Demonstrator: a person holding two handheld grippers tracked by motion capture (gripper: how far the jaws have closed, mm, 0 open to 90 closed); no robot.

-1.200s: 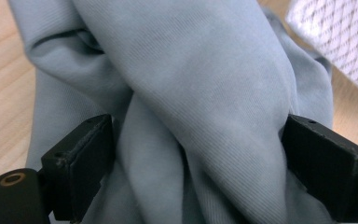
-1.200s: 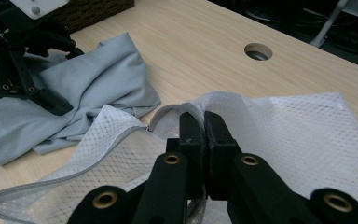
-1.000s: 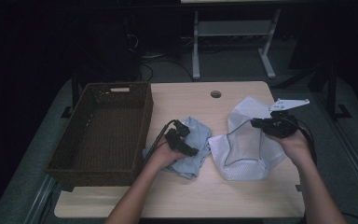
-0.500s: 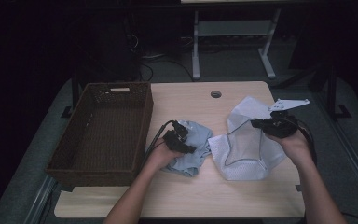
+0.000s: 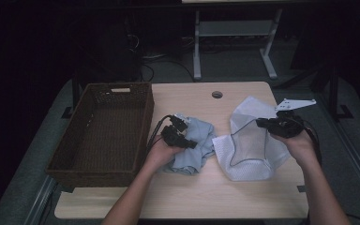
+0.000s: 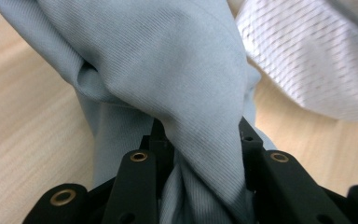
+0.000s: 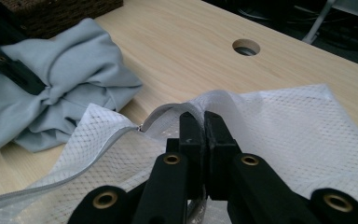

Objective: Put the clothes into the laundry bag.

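A crumpled light blue cloth (image 5: pixel 198 149) lies at the table's middle, just right of the basket. My left gripper (image 5: pixel 191 142) is on it, and its jaws have just been closing. In the left gripper view a fold of the cloth (image 6: pixel 168 70) is pinched between the jaws of the left gripper (image 6: pixel 200 133) and pulled up off the wood. A white mesh laundry bag (image 5: pixel 251 152) with a zipper lies to the right. My right gripper (image 7: pixel 203 116) is shut on the bag's zippered rim (image 7: pixel 168 114) and holds the mouth lifted.
A dark wicker basket (image 5: pixel 146 117) stands at the table's left. A round cable hole (image 5: pixel 217 94) sits near the far edge. Bare wood (image 5: pixel 192 197) runs along the front. Beyond the table are a dark floor, cables and a white stand.
The left gripper has closed on the blue cloth and risen a little, which draws a fold upward. The right gripper and the mesh bag have stayed where they were.
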